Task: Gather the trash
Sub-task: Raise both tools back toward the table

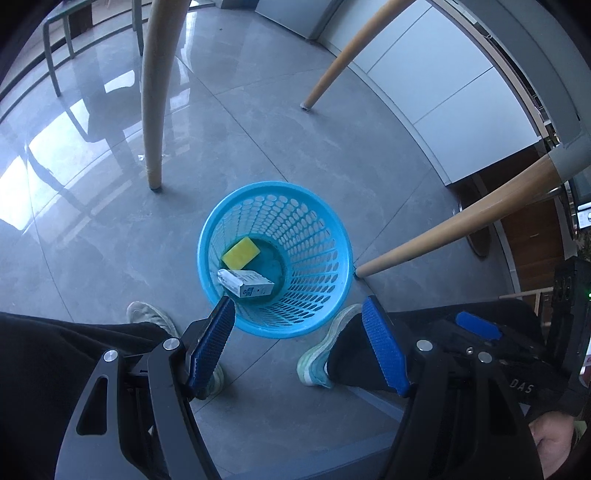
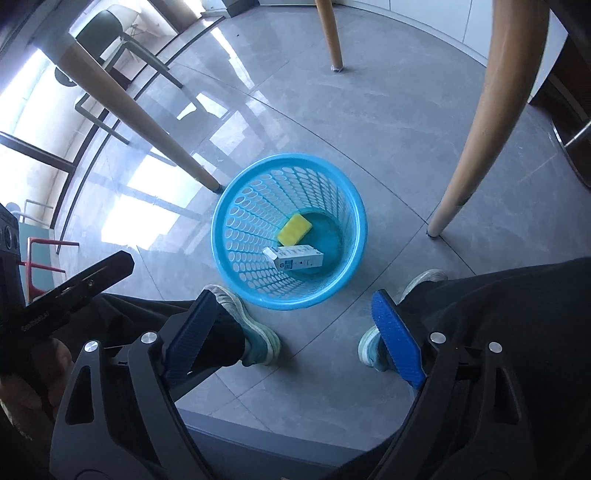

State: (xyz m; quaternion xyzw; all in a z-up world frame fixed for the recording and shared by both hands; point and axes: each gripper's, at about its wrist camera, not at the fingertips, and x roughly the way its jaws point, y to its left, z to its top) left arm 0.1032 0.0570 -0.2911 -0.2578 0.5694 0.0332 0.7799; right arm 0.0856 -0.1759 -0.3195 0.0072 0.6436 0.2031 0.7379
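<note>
From my left wrist camera, my left hand-held gripper (image 1: 297, 314) points steeply down with its blue ridged pads spread wide and nothing between them. Just ahead of the fingertips stands a round sky-blue perforated plastic waste basket (image 1: 325, 236) on the grey tiled floor (image 1: 258, 140). In its bottom lie a yellow rectangular sponge (image 1: 241, 253) and, nearer to me and just beside it, a white cardboard carton with blue print (image 1: 246, 284). My pale trainers (image 1: 317, 354) show below the basket, behind the pads. Three tan wooden legs (image 1: 151, 110) stand beyond and to the right of the basket. Only this view shows the white cabinet fronts (image 1: 454, 92) far ahead on the right, and part of the black body of my other tool (image 1: 480, 332) at the right.

From my right wrist camera, my right hand-held gripper (image 2: 291, 310) also hangs over the floor, pads wide apart and holding nothing. The same basket (image 2: 236, 229) sits ahead, slightly left of centre, with the sponge (image 2: 294, 229) beyond the carton (image 2: 295, 260). Only here do I see a dark green chair (image 2: 107, 33) far off at the upper left, bright window glare, and a black jaw of my left tool (image 2: 85, 280) poking in from the left.
</note>
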